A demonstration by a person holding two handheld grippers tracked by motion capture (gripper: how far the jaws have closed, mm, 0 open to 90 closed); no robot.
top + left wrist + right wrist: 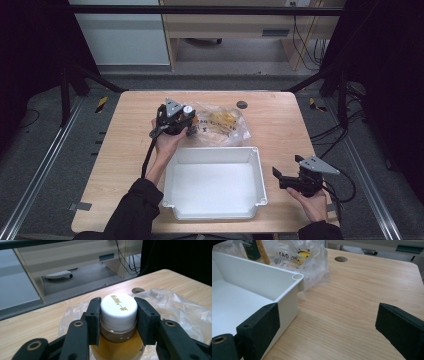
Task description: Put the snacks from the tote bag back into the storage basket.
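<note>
The left gripper (118, 322) is clamped on the white cap of a bottle (118, 340) of amber liquid, at the clear plastic bag (222, 125) at twelve o'clock from the white bin (215, 207). The right gripper (285, 178) waits wide apart and empty at the bin's three o'clock. The step looks like unpacking the bag; next, the bottle likely needs carrying toward six o'clock into the bin.

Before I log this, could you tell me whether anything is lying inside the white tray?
No, the white tray shows a bare white floor with nothing on it.
</note>
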